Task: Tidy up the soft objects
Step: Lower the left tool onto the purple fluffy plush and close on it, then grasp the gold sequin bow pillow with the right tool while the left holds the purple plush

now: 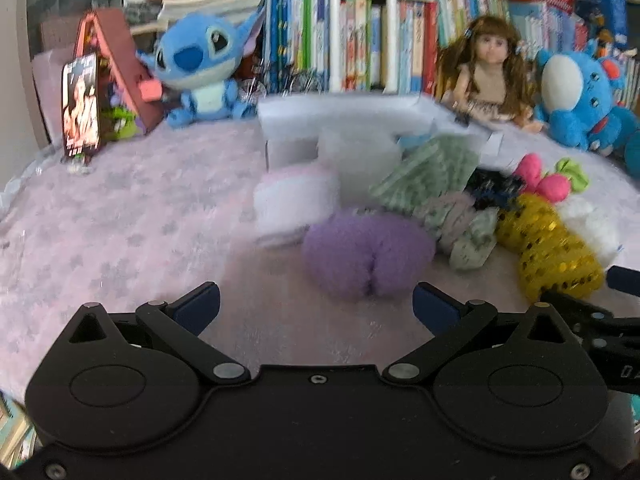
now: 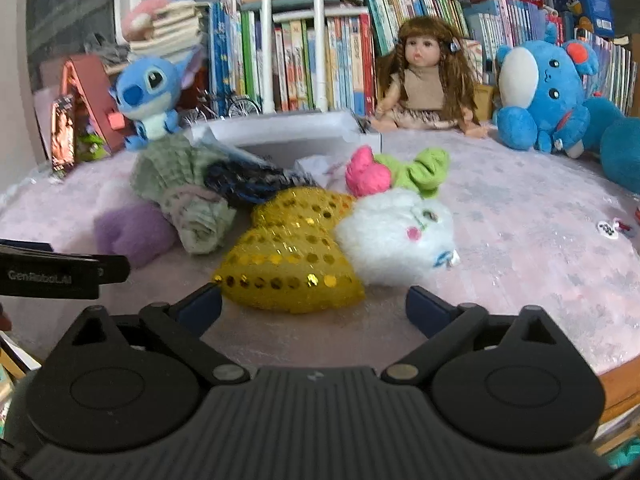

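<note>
both the left gripper (image 1: 316, 302) and right gripper (image 2: 314, 306) gape wide and empty, and the soft toys heaped mid-frame lie so close that grabbing the purple pompom (image 1: 368, 256) or yellow sequin heart (image 2: 288, 268) may drag neighbours along.

Two blue plushes (image 2: 149, 98) (image 2: 540, 96) and one doll (image 2: 424, 80) are sitting far; one white box (image 2: 288, 130) behind; roughly nine soft items are lying near, among them one purple puff (image 1: 366, 258).
</note>
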A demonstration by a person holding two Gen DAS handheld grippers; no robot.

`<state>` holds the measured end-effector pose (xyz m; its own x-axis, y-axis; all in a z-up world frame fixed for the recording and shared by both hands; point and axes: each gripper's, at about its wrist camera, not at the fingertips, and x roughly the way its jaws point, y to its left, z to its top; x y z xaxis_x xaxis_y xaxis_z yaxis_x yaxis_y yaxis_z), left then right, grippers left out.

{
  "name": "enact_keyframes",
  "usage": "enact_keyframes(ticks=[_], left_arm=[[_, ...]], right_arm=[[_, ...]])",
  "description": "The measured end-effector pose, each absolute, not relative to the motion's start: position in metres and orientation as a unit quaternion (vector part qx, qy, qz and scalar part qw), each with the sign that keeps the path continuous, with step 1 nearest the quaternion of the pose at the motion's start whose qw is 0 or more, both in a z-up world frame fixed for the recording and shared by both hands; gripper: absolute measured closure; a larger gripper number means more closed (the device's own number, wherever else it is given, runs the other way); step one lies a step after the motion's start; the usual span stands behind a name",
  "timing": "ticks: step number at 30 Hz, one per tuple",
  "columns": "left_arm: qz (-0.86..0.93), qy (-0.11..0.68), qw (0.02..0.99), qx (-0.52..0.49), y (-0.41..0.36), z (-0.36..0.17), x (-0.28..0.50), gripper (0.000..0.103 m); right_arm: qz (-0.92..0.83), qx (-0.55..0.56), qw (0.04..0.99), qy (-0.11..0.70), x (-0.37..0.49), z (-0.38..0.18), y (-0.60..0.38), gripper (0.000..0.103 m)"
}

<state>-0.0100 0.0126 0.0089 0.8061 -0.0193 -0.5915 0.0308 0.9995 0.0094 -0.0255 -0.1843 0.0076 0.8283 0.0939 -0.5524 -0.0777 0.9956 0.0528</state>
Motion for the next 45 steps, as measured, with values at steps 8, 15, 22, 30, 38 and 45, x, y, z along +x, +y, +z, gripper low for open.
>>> enact_keyframes(ticks=[8,15,22,30,38,45], left_arm=[[-0.053,0.28,0.959,-0.012,0.013,0.027,-0.006,0.015],[-0.069,0.307,0.949,-0.02,0.01,0.019,0.011,0.026],[-0.074,0.329,0.941,-0.04,0.01,0.01,0.025,0.029],[-0.076,0.329,0.939,-0.059,0.013,0.009,0.026,0.038],[-0.077,0.313,0.944,-0.072,0.019,0.025,0.016,0.04],[-0.077,0.29,0.951,-0.081,0.025,0.042,0.011,0.041]], right_arm=[[0.067,-0.017,0.965,0.254,-0.03,0.02,-0.176,0.014],[0.071,-0.011,0.965,0.252,-0.022,0.023,-0.179,0.02],[0.074,-0.009,0.965,0.253,-0.015,0.02,-0.178,0.02],[0.072,-0.013,0.964,0.254,-0.009,0.018,-0.175,0.03],[0.069,0.005,0.965,0.255,-0.013,0.02,-0.178,0.044],[0.07,0.014,0.971,0.227,-0.018,0.034,-0.179,0.047]])
